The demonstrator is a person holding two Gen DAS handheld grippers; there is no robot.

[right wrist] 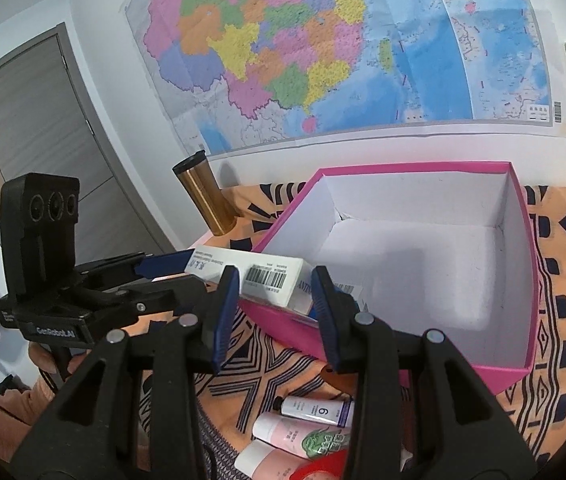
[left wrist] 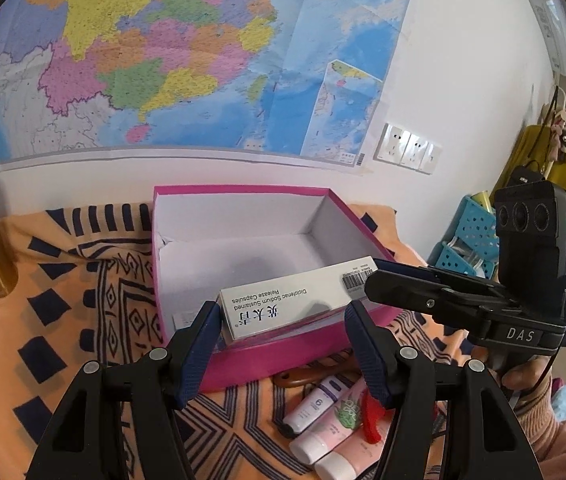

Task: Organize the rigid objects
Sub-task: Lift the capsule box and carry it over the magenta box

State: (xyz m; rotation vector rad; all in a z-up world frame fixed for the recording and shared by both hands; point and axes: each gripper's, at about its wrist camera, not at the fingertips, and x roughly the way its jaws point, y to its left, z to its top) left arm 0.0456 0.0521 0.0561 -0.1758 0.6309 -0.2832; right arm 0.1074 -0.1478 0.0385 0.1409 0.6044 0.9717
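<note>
Left wrist view: pink box (left wrist: 243, 190) on the patterned cloth (left wrist: 83, 280), lid off, white inside showing. Above its near wall, white carton (left wrist: 283, 300), off the cloth, long axis running crosswise from near-left to far-right, barcode end to the right. Right gripper (left wrist: 379, 276) reaching in from the right, partly closed, pads pressed on either side of that barcode end, so carrying the carton. Left gripper (left wrist: 281, 310) about half open, straddling the other end; one pad against the carton's corner, the other seemingly clear, so hard to tell whether gripping or only steadying. Judged next: forward and down past the near wall, carton kept crosswise to lie flat on the box floor; right hand nearer the job. Smallest, on the cloth just this side of the box: tubes (left wrist: 315, 404), untouched.
</note>
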